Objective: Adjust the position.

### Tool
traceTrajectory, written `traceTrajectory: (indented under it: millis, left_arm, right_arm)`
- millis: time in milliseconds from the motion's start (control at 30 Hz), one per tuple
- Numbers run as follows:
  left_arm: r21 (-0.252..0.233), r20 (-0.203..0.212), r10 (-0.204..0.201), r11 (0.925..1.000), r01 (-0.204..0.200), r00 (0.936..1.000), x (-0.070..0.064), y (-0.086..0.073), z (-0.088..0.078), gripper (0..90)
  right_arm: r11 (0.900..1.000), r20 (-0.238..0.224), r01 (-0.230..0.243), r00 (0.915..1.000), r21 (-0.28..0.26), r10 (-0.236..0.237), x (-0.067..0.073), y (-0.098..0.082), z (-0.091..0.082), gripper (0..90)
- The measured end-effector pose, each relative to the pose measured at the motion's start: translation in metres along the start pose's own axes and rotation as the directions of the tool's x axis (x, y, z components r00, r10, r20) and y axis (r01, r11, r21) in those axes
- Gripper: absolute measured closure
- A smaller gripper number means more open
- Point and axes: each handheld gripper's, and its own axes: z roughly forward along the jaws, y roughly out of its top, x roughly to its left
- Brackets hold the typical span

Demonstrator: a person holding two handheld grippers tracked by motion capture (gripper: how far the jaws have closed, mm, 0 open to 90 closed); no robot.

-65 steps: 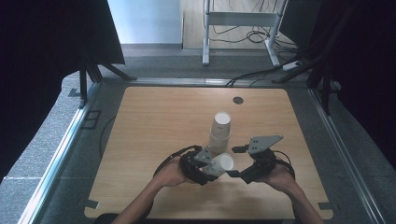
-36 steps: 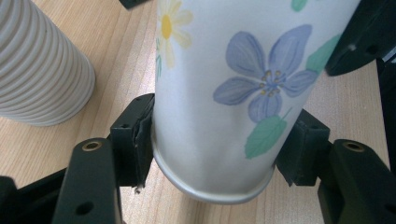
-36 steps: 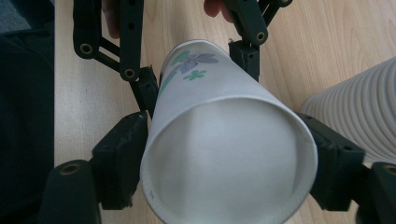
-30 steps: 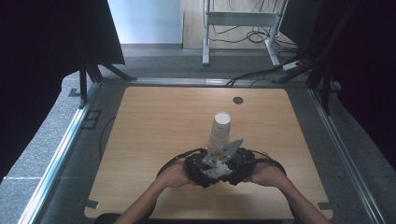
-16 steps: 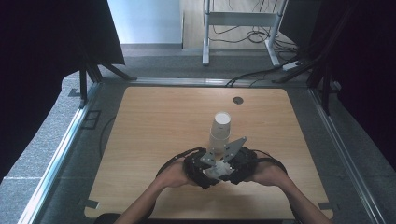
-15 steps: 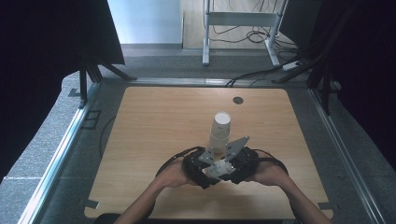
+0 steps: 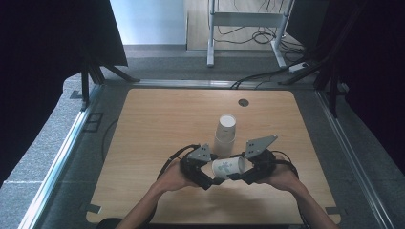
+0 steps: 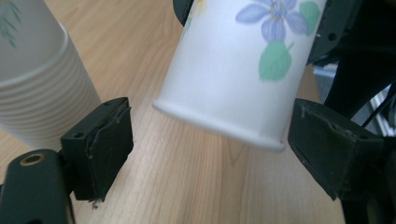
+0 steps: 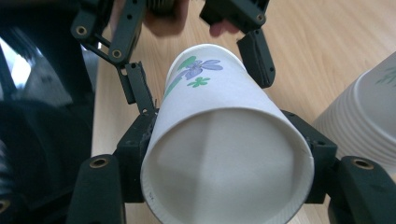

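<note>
Since half a second ago your hands drew apart: the flowered cup (image 7: 228, 167) is off the stack (image 7: 224, 134), lying sideways at 6 o'clock of it. Right tongs (image 9: 224, 154) clamp its mouth end; left tongs (image 8: 210, 149) stand apart around its base. Squeeze gently, avoid crushing.

Both claws, left claw (image 7: 206, 176) and right claw (image 7: 239, 174), are black, with grey three-cornered top plates, trailing black cables.

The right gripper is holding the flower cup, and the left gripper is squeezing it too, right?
Not quite. The right gripper does hold the flower cup, but the left gripper is open; the left gripper view shows its jaws apart on either side of the cup, not squeezing it.
</note>
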Motion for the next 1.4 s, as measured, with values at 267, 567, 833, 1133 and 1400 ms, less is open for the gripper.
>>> traceTrajectory:
  millis: [267,567,833,1133,1400]
  left_arm:
    - [-0.099,0.011,-0.009,0.9951,0.01,0.9999,-0.002,-0.002,-0.008,14.4]
    - [-0.168,0.025,-0.022,0.9854,0.026,0.9994,-0.002,-0.008,-0.01,14.4]
    - [-0.169,0.051,-0.008,0.9854,0.017,0.9987,-0.004,-0.009,-0.006,15.8]
    - [-0.204,0.079,0.004,0.9788,0.012,0.9969,-0.004,-0.012,-0.007,27.2]
    - [-0.213,0.069,0.005,0.9771,0.009,0.9976,-0.004,-0.013,-0.007,32.9]
  right_arm:
    - [0.985,-0.024,-0.042,0.999,-0.17,0.038,-0.002,-0.014,-0.009,36.5]
    - [0.958,-0.053,-0.081,0.9962,-0.274,0.069,-0.002,-0.03,-0.007,36.5]
    - [0.944,-0.097,-0.095,0.993,-0.316,0.067,-0.001,-0.038,-0.002,36.5]
    - [0.941,-0.121,-0.1,0.9907,-0.324,0.063,-0.003,-0.04,0.001,36.4]
    - [0.941,-0.126,-0.114,0.9891,-0.319,0.077,-0.006,-0.042,0.001,36.5]
